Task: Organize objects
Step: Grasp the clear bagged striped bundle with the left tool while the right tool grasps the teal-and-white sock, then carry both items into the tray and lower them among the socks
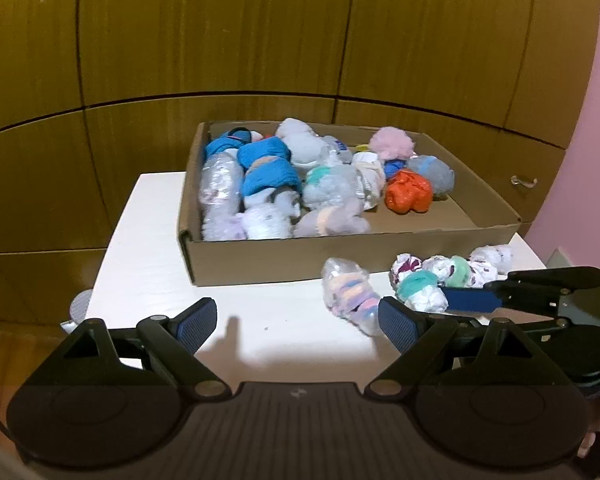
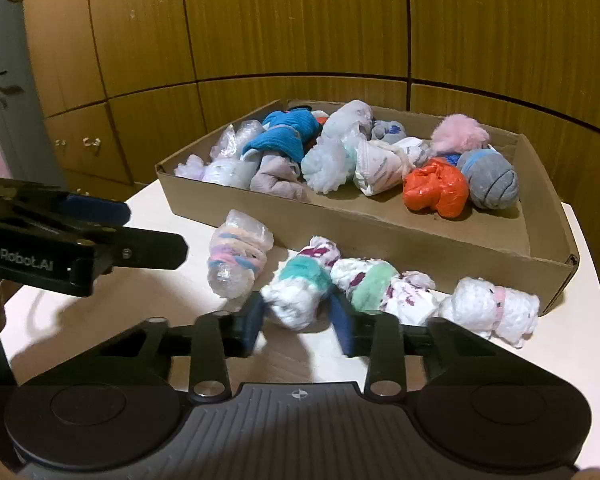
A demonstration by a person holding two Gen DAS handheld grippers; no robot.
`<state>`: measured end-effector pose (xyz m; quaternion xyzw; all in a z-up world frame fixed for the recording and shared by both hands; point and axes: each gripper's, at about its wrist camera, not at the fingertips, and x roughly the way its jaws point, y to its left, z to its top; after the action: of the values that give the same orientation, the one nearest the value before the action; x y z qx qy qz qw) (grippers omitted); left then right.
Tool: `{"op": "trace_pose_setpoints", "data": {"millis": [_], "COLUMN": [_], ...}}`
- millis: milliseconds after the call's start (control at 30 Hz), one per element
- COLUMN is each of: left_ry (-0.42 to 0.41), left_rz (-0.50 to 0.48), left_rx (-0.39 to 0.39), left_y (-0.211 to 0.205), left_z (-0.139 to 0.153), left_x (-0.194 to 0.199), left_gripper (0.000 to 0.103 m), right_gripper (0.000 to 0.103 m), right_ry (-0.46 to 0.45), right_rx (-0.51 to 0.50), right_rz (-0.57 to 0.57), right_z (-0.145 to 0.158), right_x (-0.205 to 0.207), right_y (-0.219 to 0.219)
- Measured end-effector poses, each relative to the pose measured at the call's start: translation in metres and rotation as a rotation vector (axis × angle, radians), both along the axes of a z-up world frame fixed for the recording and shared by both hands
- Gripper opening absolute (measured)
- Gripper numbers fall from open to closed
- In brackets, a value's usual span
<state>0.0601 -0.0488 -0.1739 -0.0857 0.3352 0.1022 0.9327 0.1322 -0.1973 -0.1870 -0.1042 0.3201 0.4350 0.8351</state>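
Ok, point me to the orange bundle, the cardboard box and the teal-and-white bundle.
orange bundle (image 2: 434,188), right wrist view, its middle.
cardboard box (image 2: 432,242), right wrist view, near wall.
teal-and-white bundle (image 2: 300,294), right wrist view, its middle, between the gripper pads.

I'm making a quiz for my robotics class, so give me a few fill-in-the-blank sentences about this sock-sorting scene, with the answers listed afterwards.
1. The right gripper is shut on a white sock bundle with a ____ band.
2. The left gripper holds nothing; its fingers stand ____.
3. The orange bundle lies inside the ____ box.
4. The bundle wrapped in clear plastic lies on the table, ____ the box.

Missing words: teal; open; cardboard; outside
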Motion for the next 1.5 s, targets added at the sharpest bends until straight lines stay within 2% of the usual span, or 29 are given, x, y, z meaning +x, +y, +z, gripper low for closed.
{"op": "trace_pose_setpoints", "data": {"millis": [267,400,467,600,767,833,1200,1500], "left_ry": [0.033,0.046,0.054,0.068,0.063,0.065,0.082,0.045], "left_rz": [-0.030,-0.028,-0.026,-0.029,-0.019,-0.017,-0.018,-0.065], "left_rx": [0.022,0.026,0.025,0.010,0.013,0.025,0.066,0.119], "left_y": [-0.012,-0.016,-0.017,-0.017,-0.017,-0.017,-0.025,-0.036], "left_z": [-0.008,-0.014,-0.018,-0.023,-0.022,-0.022,-0.014,0.021], "left_x": [0.024,0.037,0.041,0.047,0.047,0.045,0.035,0.025], "left_gripper": [0.086,0.083,0.079,0.054,0.042,0.033,0.030,0.030], "right_gripper": [0.035,0.035,0.035,0.035,0.035,0.035,0.035,0.035], "right_ry": [0.005,0.011,0.008,0.005,0.008,0.014,0.014,-0.023], "right_rx": [0.023,0.031,0.033,0.037,0.048,0.052,0.068,0.090], "right_rz": [0.002,0.022,0.035,0.044,0.052,0.050,0.046,0.047], "right_z": [0.001,0.002,0.004,0.007,0.006,0.005,0.007,0.036], "right_x": [-0.017,-0.028,-0.031,-0.034,-0.040,-0.041,-0.046,-0.038], "right_y": [-0.026,-0.038,-0.042,-0.045,-0.049,-0.051,-0.058,-0.070]}}
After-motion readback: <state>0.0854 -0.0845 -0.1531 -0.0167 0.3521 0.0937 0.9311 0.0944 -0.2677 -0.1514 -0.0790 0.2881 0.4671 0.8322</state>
